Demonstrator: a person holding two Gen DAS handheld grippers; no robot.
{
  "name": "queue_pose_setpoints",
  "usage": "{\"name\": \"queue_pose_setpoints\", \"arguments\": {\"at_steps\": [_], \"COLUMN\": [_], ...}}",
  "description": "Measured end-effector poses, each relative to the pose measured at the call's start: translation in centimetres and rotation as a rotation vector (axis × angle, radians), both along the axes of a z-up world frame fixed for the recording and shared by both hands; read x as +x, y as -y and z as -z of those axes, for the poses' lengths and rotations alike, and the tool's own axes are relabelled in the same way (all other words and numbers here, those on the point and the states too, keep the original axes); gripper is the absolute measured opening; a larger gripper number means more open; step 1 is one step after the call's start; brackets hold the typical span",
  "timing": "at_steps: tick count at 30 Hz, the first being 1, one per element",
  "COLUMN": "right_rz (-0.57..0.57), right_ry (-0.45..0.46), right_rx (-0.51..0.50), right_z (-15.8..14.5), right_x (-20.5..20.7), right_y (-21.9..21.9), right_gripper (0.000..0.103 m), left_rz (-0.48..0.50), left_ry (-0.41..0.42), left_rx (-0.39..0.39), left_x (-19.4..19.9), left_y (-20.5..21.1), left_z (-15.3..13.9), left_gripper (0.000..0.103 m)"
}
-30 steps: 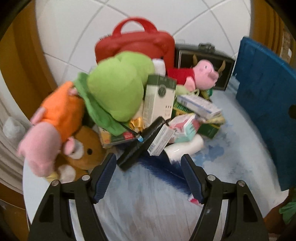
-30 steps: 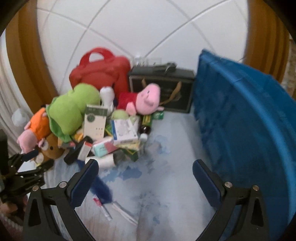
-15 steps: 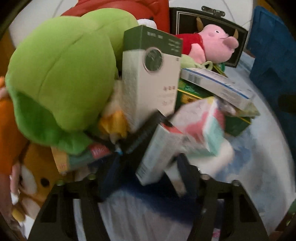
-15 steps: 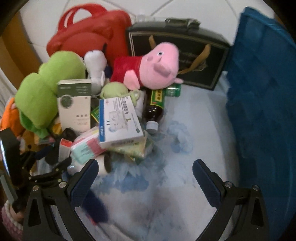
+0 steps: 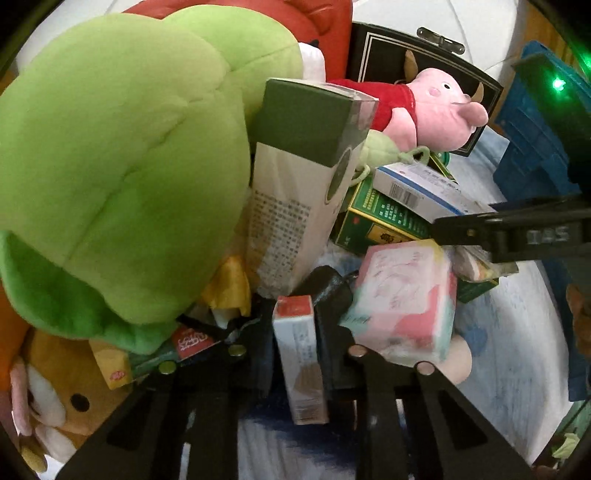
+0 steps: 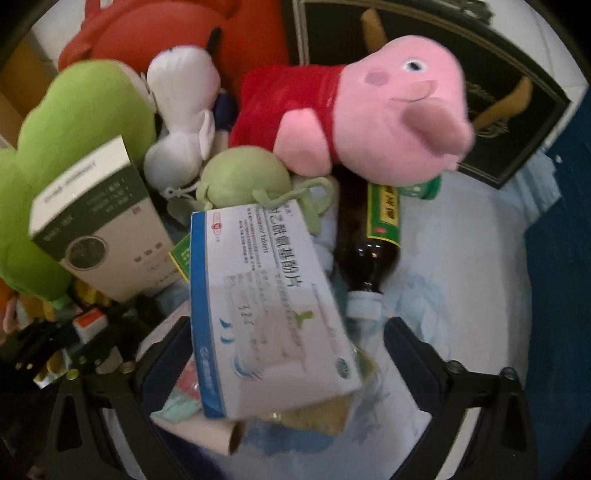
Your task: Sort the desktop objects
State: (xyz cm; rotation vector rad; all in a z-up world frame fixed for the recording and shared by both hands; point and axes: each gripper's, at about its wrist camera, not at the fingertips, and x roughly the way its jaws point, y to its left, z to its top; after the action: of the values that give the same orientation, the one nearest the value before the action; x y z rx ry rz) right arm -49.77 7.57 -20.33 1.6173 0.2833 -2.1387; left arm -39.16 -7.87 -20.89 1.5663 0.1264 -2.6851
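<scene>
A pile of toys and boxes lies on the table. My left gripper (image 5: 299,354) is shut on a small white box with a red end (image 5: 299,354), beside a black object (image 5: 328,291) and a pink tissue pack (image 5: 402,302). My right gripper (image 6: 284,354) is open, its fingers either side of a blue-and-white tablet box (image 6: 266,306) that lies on top of the pile. It also shows in the left wrist view (image 5: 424,192), with the right gripper's finger above it. A pink pig plush (image 6: 369,114) and a brown bottle (image 6: 369,254) lie behind.
A big green plush (image 5: 122,177), a tall green-and-white box (image 5: 299,192), a bear plush (image 5: 62,398), a red bag (image 6: 147,33) and a black case (image 6: 480,96) surround the pile. A blue crate (image 5: 532,140) stands at the right.
Both grippers moved forward into the pile. The left one closed on the small white box. The right one came around the blue-and-white tablet box.
</scene>
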Motion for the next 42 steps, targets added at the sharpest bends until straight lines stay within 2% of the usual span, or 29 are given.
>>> {"name": "queue_pose_setpoints", "arguments": {"at_steps": [2,9,15,26,28,31,36,37,38,39,40,41,42], "right_rz": [-0.010,-0.037,-0.058,-0.053,-0.042,-0.029,0.038,0.051,0.096,0.096,0.141,0.141,0.160], "right_ry": [-0.017,-0.072,-0.146,-0.251,-0.313,-0.351,-0.476,-0.498,-0.541,-0.541,-0.580,-0.580,-0.592], "right_rx": [0.019,0.024,0.000,-0.053,-0.078,-0.096,-0.132,-0.135,-0.137,-0.137,-0.133,-0.133,-0.123], "right_z": [-0.1,-1.7,-4.7,-9.2,-11.7,-13.2,-18.3,-19.2,-21.4,-21.4,-23.2,-23.2,-23.7], "right_x": [0.7,4.4,9.2,12.6,14.2,15.0,17.9,18.3,19.5,19.5,20.2,20.2,20.5], "right_y": [0.0,-1.5,-3.5,-5.2,-6.1,-6.9,-10.4,-11.1,-13.0,-13.0,-15.2,-15.2,-16.1], "right_gripper": [0.078,0.076,0.073,0.073,0.073,0.073,0.072,0.034,0.022,0.022,0.019,0.014,0.013], "left_rz": [0.003,0.011,0.025,0.055,0.061,0.078,0.143,0.156,0.173,0.184,0.199,0.214,0.227], "left_ry": [-0.002,-0.058,-0.112,-0.214,-0.244,-0.281,-0.357,-0.375,-0.400,-0.416,-0.436,-0.446,-0.444], "left_rx": [0.022,0.013,-0.018,-0.054,-0.061,-0.073,-0.060,-0.055,-0.051,-0.050,-0.048,-0.047,-0.040], "left_x": [0.5,2.5,4.0,6.9,7.4,8.1,8.9,9.0,9.1,9.1,9.1,9.0,8.8], "left_y": [-0.1,-1.0,-2.6,-5.2,-5.9,-7.2,-10.5,-11.3,-12.4,-13.2,-14.1,-15.1,-16.0], "left_z": [-0.3,-2.8,-5.4,-9.9,-11.2,-12.9,-16.5,-17.3,-18.5,-19.2,-20.1,-20.8,-21.3], "left_gripper": [0.017,0.017,0.017,0.017,0.017,0.017,0.017,0.017,0.017,0.017,0.017,0.017,0.017]}}
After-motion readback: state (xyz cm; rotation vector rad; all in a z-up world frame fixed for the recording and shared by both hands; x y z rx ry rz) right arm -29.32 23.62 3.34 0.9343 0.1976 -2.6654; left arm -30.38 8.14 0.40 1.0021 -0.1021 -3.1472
